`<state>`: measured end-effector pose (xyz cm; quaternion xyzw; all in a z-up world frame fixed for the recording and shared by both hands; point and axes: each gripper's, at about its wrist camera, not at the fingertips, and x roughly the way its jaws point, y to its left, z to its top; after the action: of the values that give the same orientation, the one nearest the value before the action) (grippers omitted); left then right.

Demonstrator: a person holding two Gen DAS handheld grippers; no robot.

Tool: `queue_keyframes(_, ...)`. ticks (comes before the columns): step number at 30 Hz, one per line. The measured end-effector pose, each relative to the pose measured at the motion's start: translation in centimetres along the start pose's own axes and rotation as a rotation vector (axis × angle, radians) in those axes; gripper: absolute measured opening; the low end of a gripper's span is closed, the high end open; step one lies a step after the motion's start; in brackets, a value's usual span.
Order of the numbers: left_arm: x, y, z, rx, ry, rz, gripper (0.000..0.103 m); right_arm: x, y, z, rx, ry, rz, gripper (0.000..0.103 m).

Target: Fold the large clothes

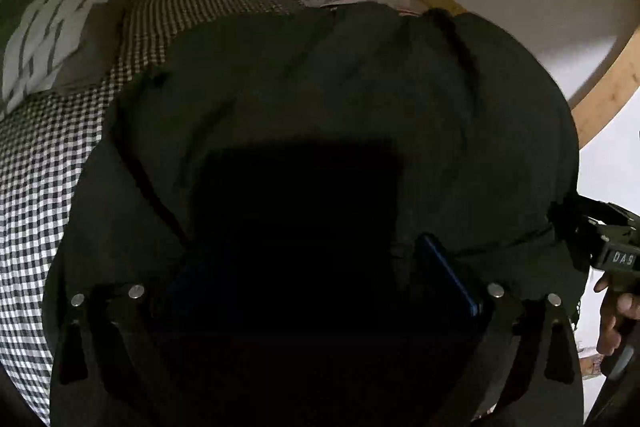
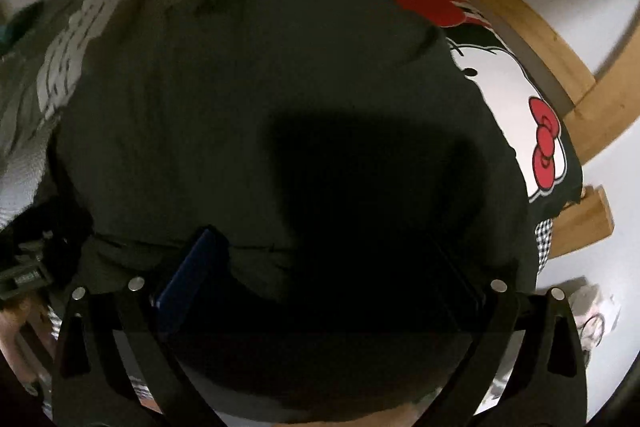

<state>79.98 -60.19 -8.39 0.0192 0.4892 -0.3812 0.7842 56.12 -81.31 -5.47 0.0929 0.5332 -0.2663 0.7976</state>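
Left wrist view: dark garment (image 1: 320, 99) spread on the checked bed (image 1: 48, 187). The left gripper (image 1: 320, 267) and right gripper (image 2: 320, 267) each stand wide over it, pinching nothing. The right gripper's body reads "DAS" (image 1: 624, 259).

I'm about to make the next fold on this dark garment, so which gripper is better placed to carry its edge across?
Hard to separate, but probably the left gripper: from it the dark garment has checked bedding open beside it. The right gripper sits nearer the wooden frame and cartoon cushion. Both sets of jaws look spread wide.
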Motion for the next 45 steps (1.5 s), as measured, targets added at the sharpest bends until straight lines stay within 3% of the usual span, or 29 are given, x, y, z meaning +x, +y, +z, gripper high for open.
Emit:
queue_keyframes(7, 1.2, 0.8, -0.2, 0.001, -0.014, 0.056, 0.099, 3.0, -0.9, -0.9, 0.067, -0.017, 0.025, 0.100)
queue_keyframes(10, 2.1, 1.8, -1.5, -0.003, -0.016, 0.084, 0.099, 2.5, -0.9, -1.1, 0.073, -0.044, 0.022, 0.100)
queue_keyframes(13, -0.4, 1.7, -2.5, -0.018, -0.046, 0.106, 0.099, -0.2, -2.0, -2.1, 0.143, -0.130, 0.064, 0.100)
queue_keyframes(16, -4.9, 0.8, -4.8, 0.008, -0.137, 0.209, 0.099, -4.2, -3.1, -3.8, 0.201, -0.249, 0.075, 0.100)
queue_keyframes(21, -11.0, -1.5, -8.8, 0.070, -0.244, 0.337, 0.099, -9.8, -1.7, -6.4, 0.107, -0.314, 0.041, 0.100)
queue_keyframes(31, -19.4, -5.2, -17.8, 0.058, -0.271, 0.462, 0.099, -18.1, 0.7, -16.3, 0.024, -0.359, 0.104, 0.100)
queue_keyframes(38, -22.1, -8.7, -24.6, 0.033, -0.233, 0.462, 0.099, -20.7, 0.3, -23.7, -0.034, -0.315, 0.153, 0.100)
queue_keyframes(45, -24.6, -12.2, -30.6, 0.031, -0.237, 0.473, 0.099, -24.0, -1.3, -29.9, -0.071, -0.321, 0.142, 0.100)
